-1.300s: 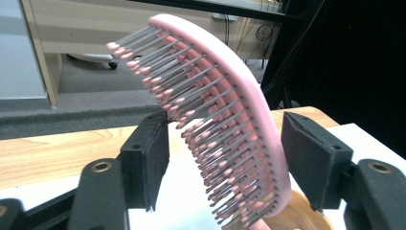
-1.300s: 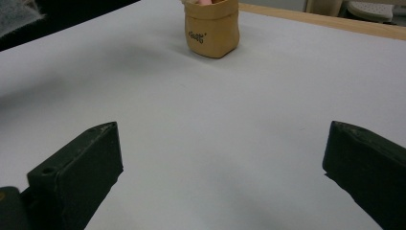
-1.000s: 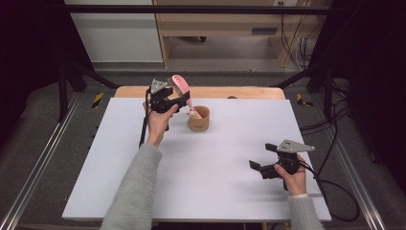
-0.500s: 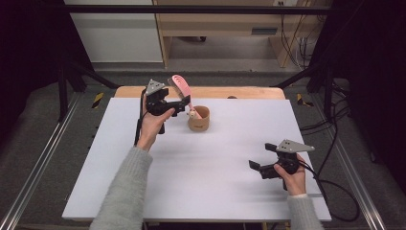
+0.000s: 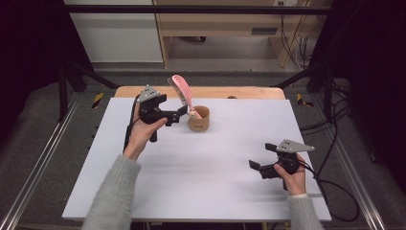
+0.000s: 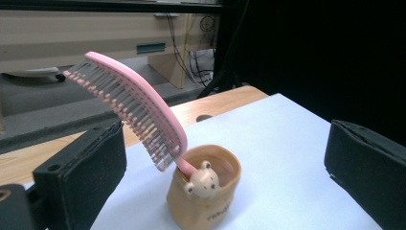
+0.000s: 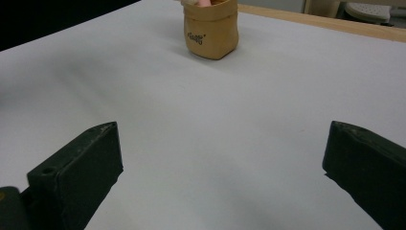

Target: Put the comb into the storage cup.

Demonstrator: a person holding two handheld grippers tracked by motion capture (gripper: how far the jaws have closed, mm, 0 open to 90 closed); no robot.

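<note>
Standing handle-down in the small tan cup [image 5: 198,119], the pink comb [image 5: 181,93] is leaning up and away toward the far-left edge of the worktop [image 5: 210,158], its long axis running at a steep slant from the cup's mouth to its free tip. The left gripper [image 5: 181,113] is sitting just beside the cup on its left, and its jaws have just been opening: they are now standing spread wide, with the comb between them in the left gripper view but neither pad pressing on it. From that view the comb [image 6: 131,108] is lying straight ahead and slightly left of centre, so any retreat is turning on pulling back along the jaws' own line without brushing the teeth (the left pad is the closer one). The left hand is clearly the nearer; the right gripper [image 5: 256,167] is resting well apart, near the front right of the worktop, jaws also spread with nothing between them.

The comb is looking like smooth curved plastic with a row of fine grey-tipped teeth along its underside. The cup [image 6: 206,196] is looking matte and rounded, soft-edged, with a little bear head on its rim and dark lettering on its side [image 7: 211,29]
</note>
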